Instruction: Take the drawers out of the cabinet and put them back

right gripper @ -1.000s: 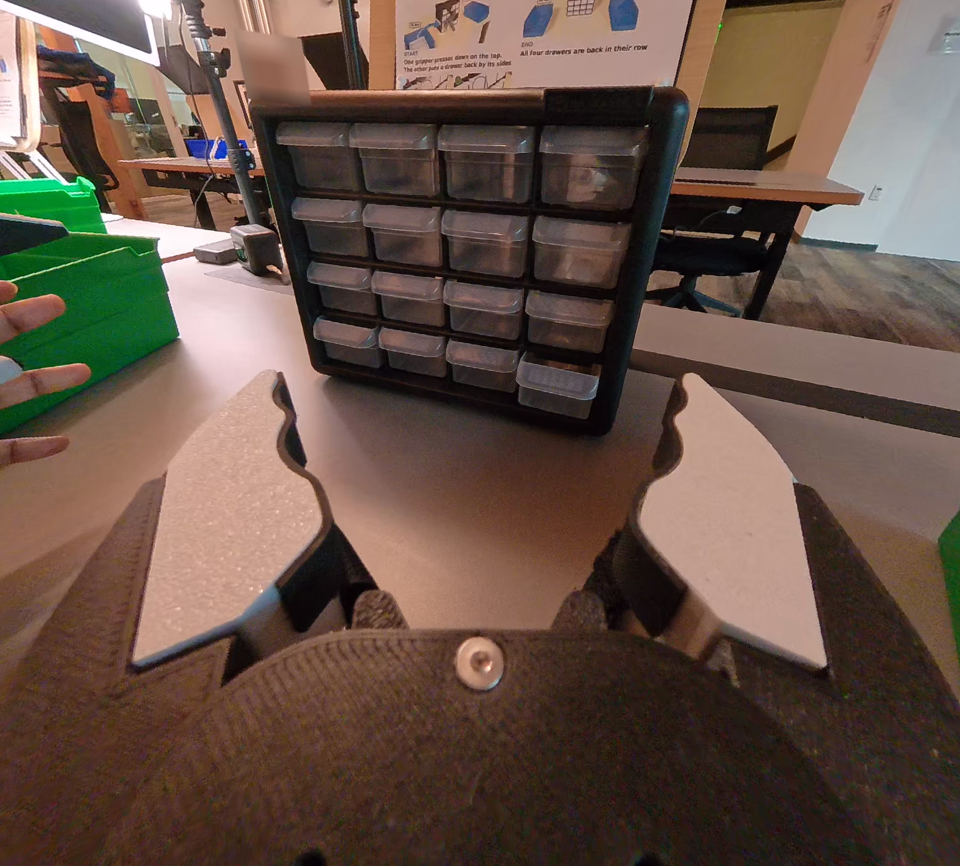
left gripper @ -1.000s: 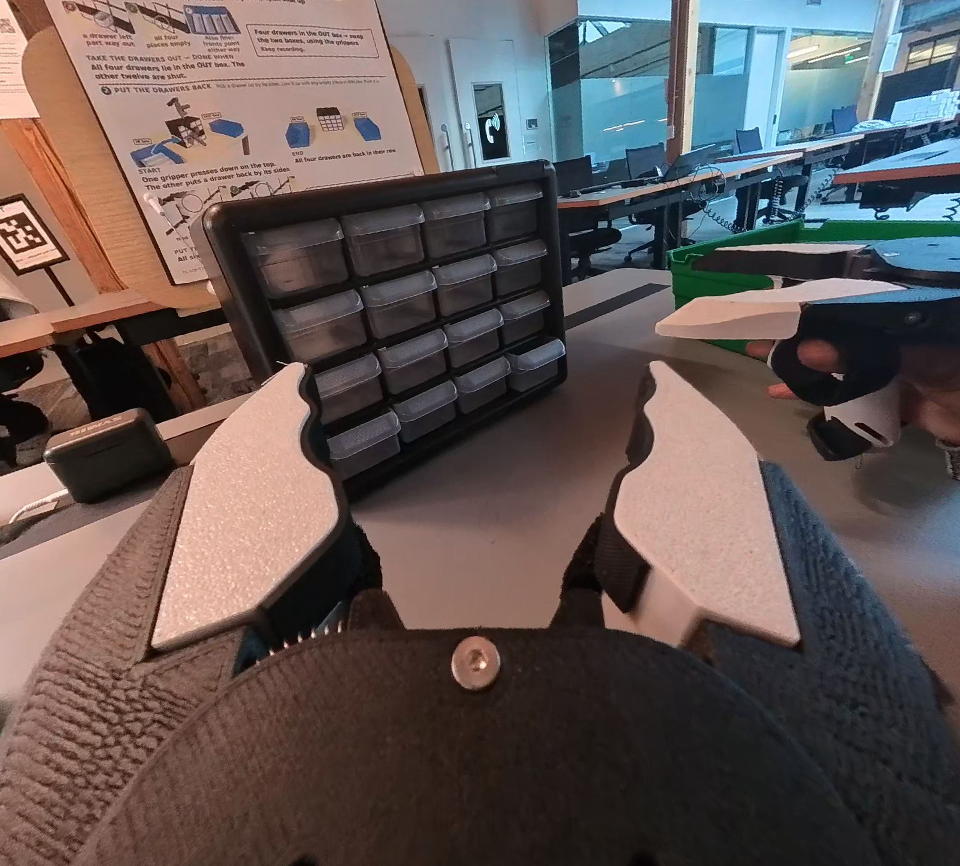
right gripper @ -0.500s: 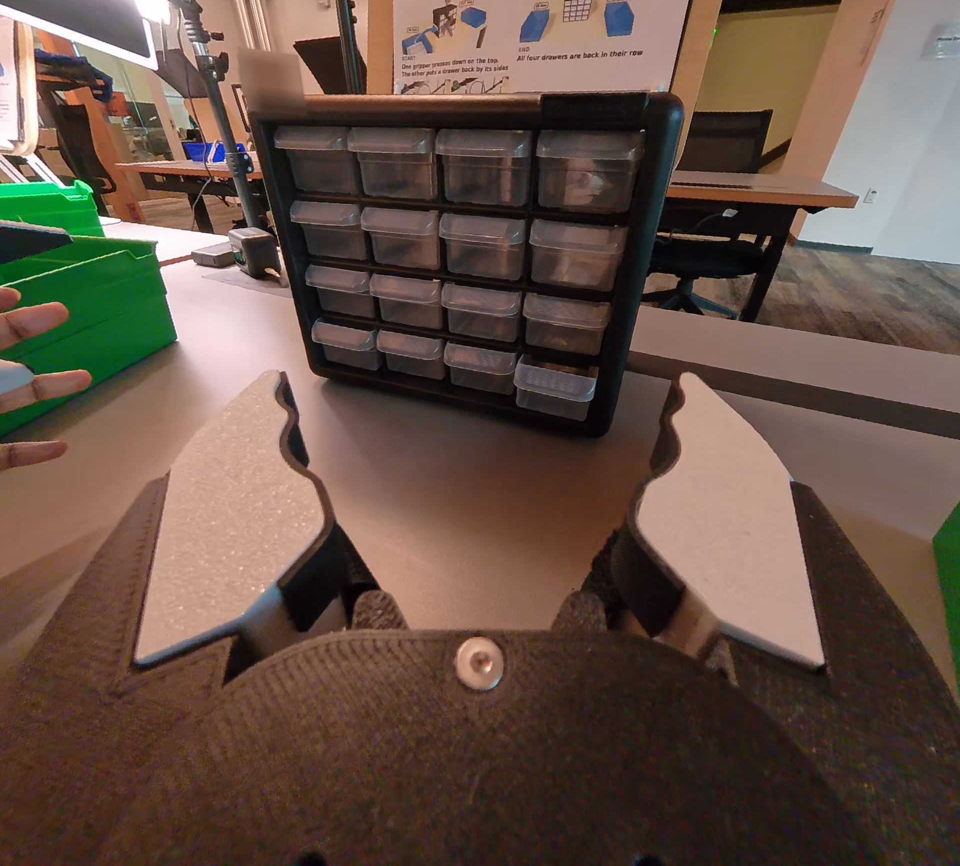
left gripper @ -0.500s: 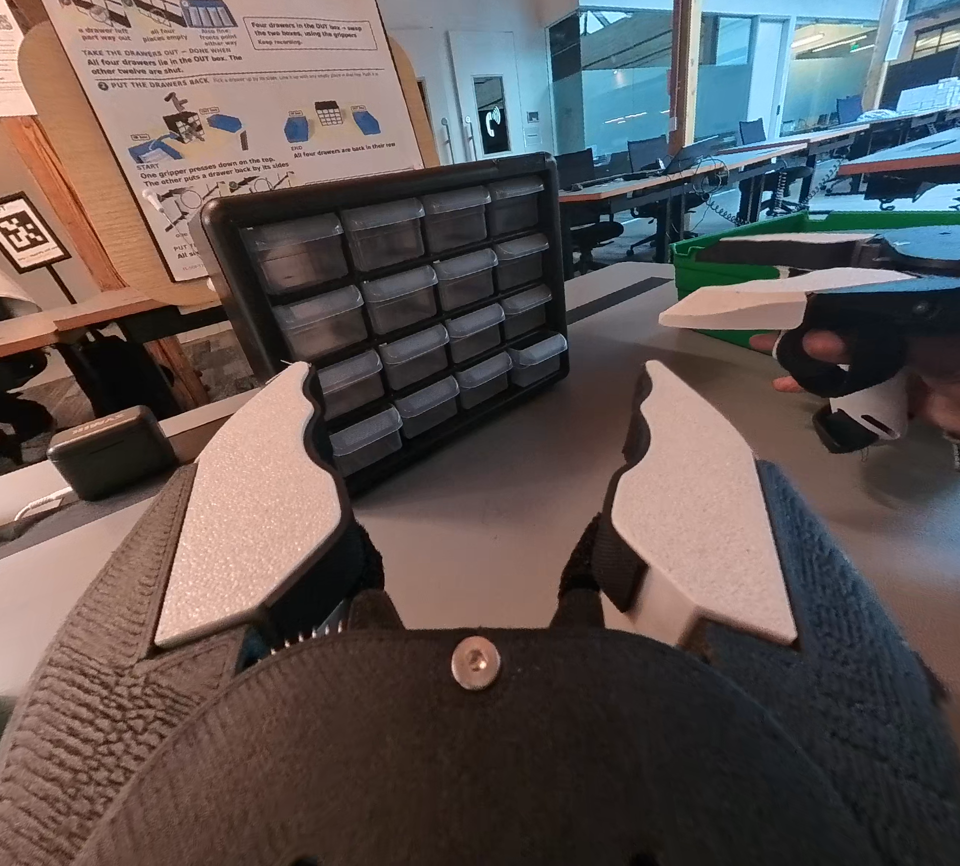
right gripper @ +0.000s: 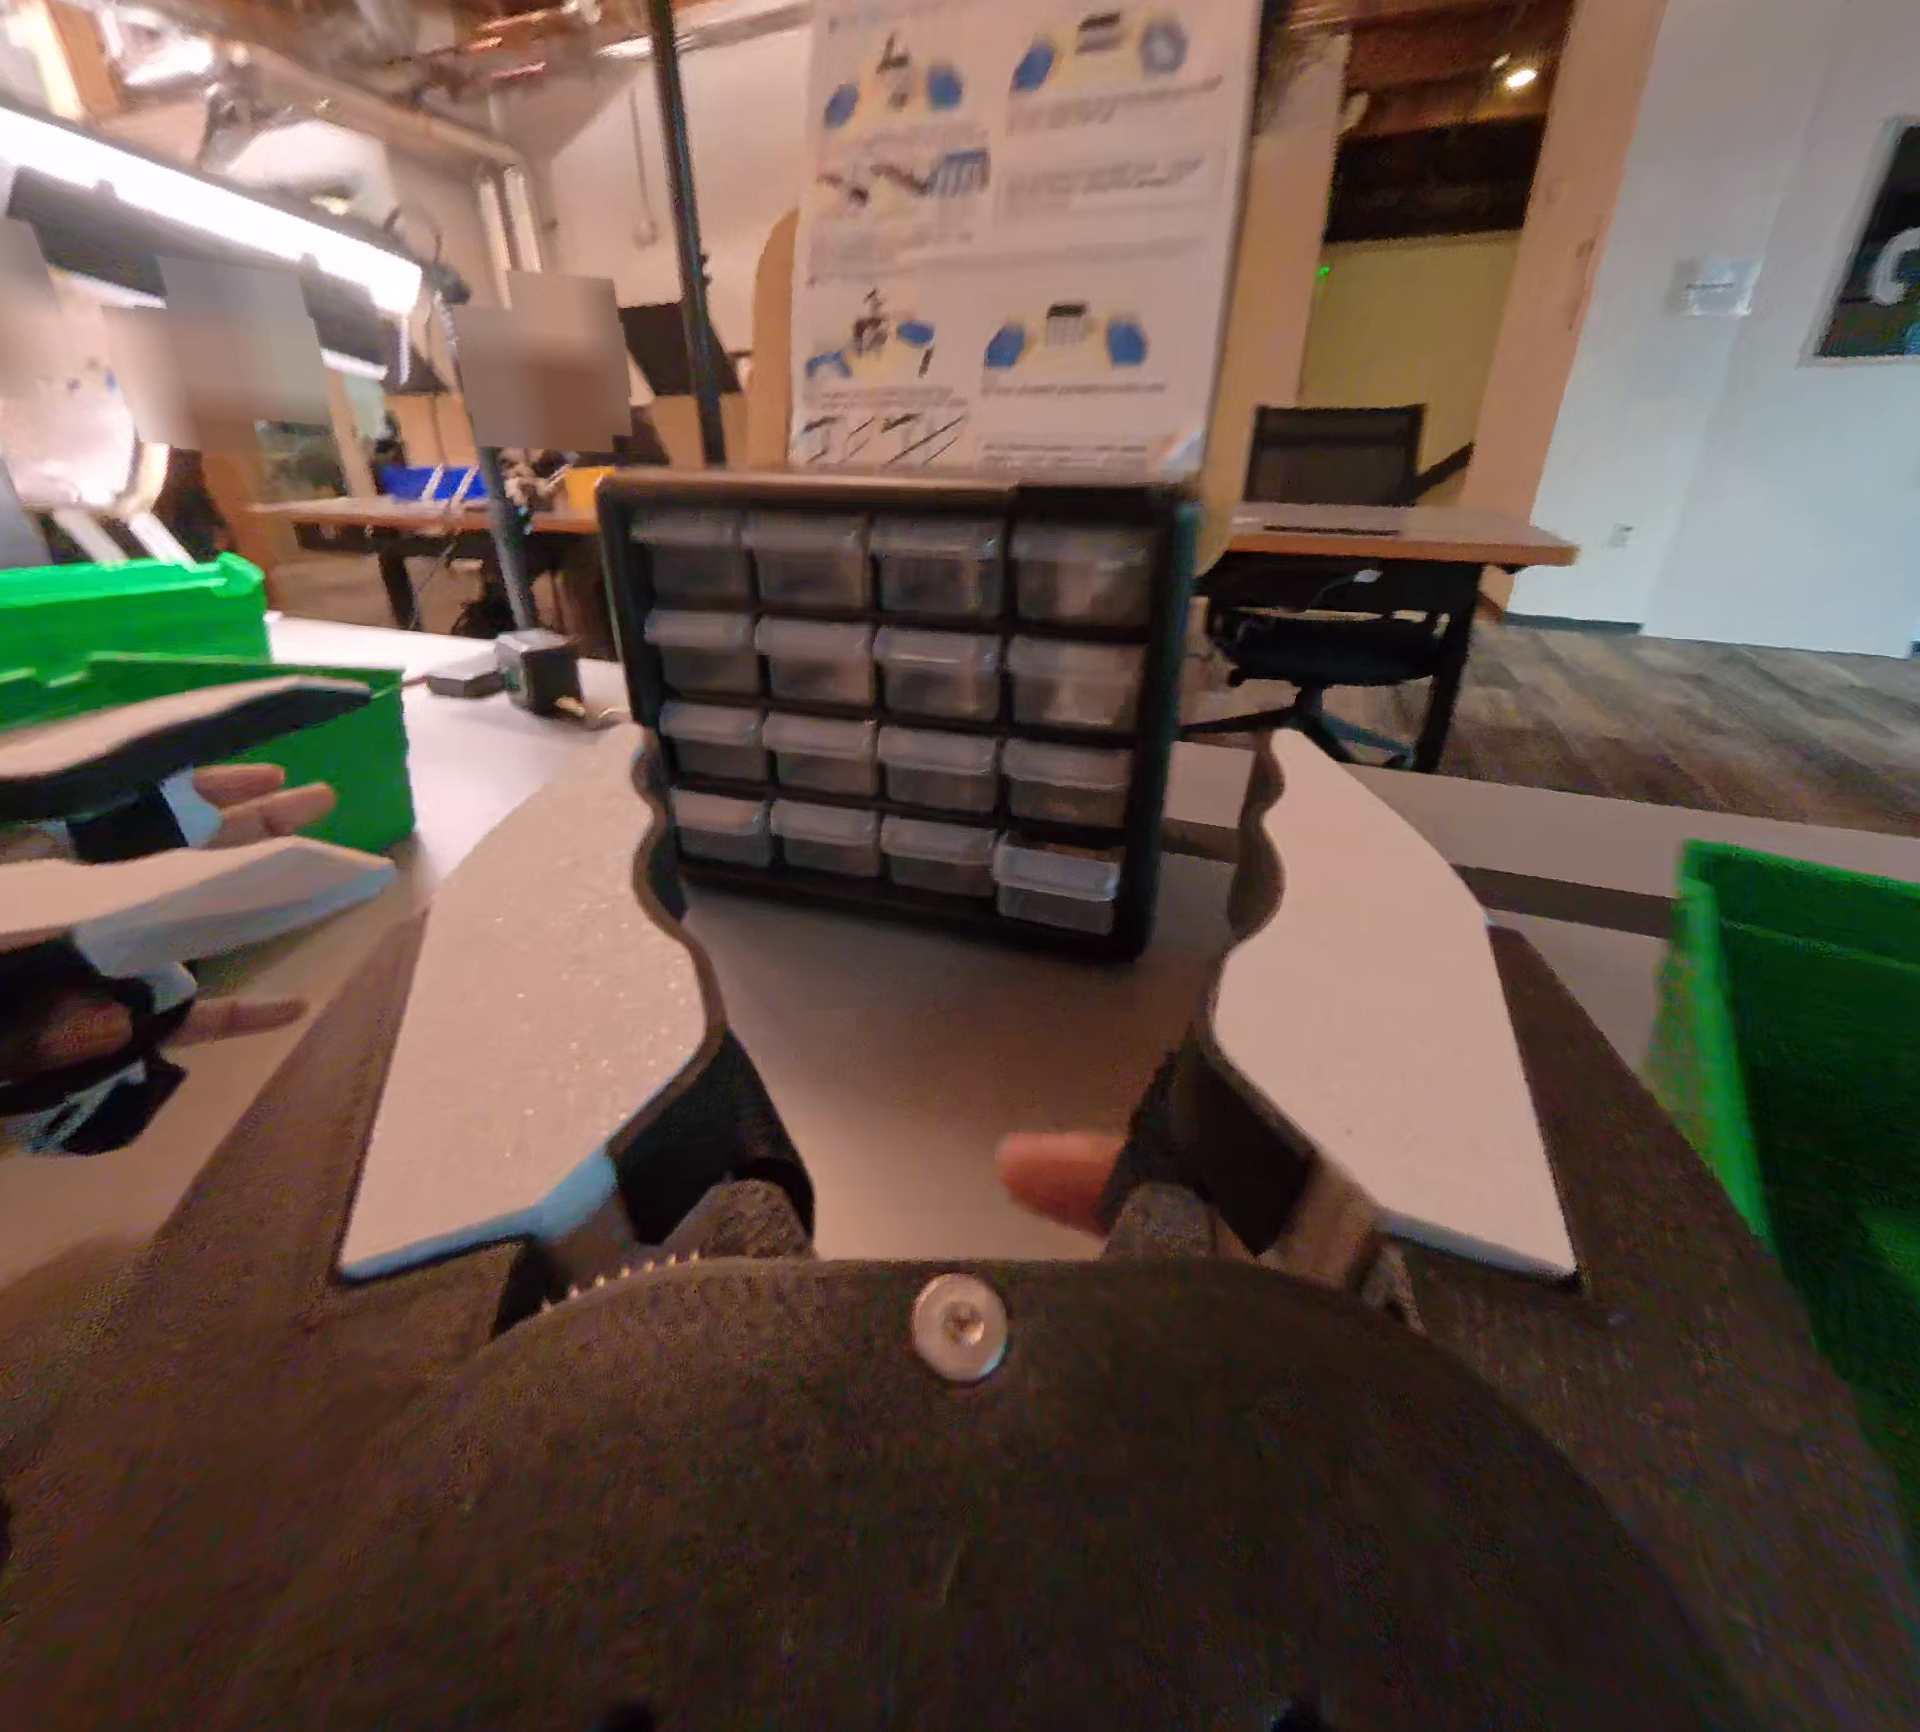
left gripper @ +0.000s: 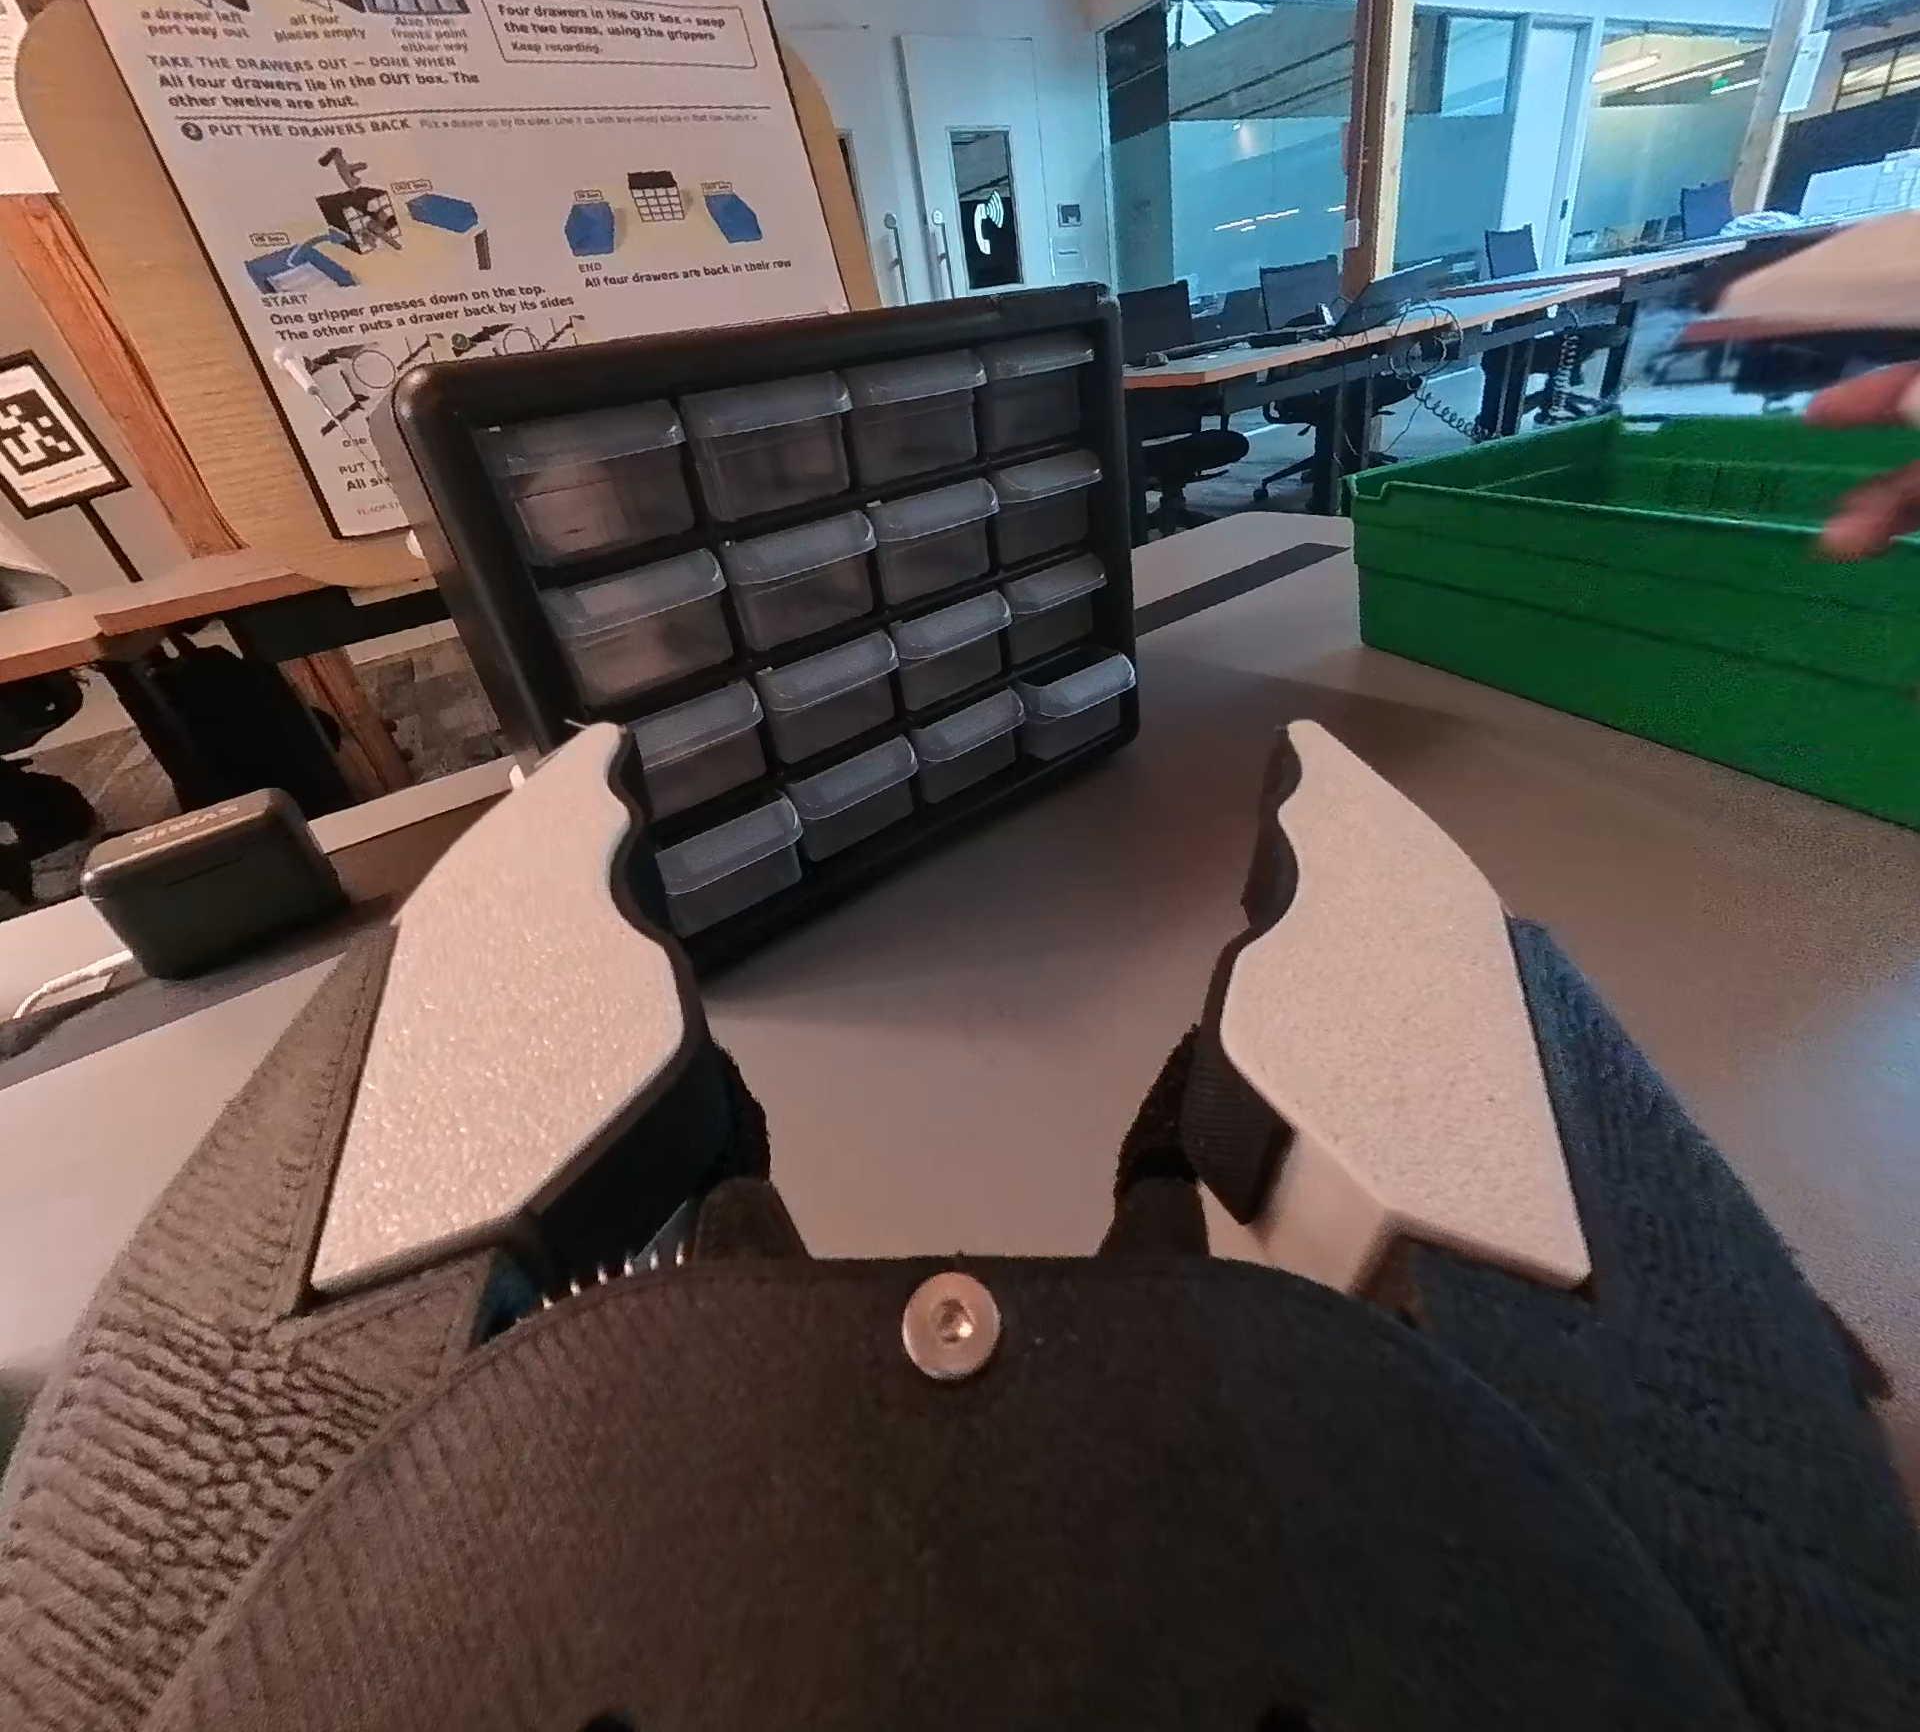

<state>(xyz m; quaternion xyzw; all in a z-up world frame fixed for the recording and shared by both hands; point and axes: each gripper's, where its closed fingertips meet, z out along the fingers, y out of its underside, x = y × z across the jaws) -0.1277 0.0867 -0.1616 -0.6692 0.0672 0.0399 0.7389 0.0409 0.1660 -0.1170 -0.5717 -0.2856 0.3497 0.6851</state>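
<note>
even indoor light, bright strip light (right gripper: 208, 212) upper left in right wrist view. left view sharp; right view motion-blurred, poster (right gripper: 1023, 155) smeared. strong fisheye bending at edges. soft shadow under cabinet (left gripper: 769, 602).

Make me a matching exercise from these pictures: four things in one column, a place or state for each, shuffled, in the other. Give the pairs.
Things:
1. cabinet
2. bottom right drawer
3. green bin
4. left claw

Places or states:
A. open, holding nothing
B. sticks out a little from its slot
C. upright on the grey table, all sixteen slots filled
D. on the table, right of the cabinet in the left wrist view

Pairs: 1-C, 2-B, 3-D, 4-A
</note>
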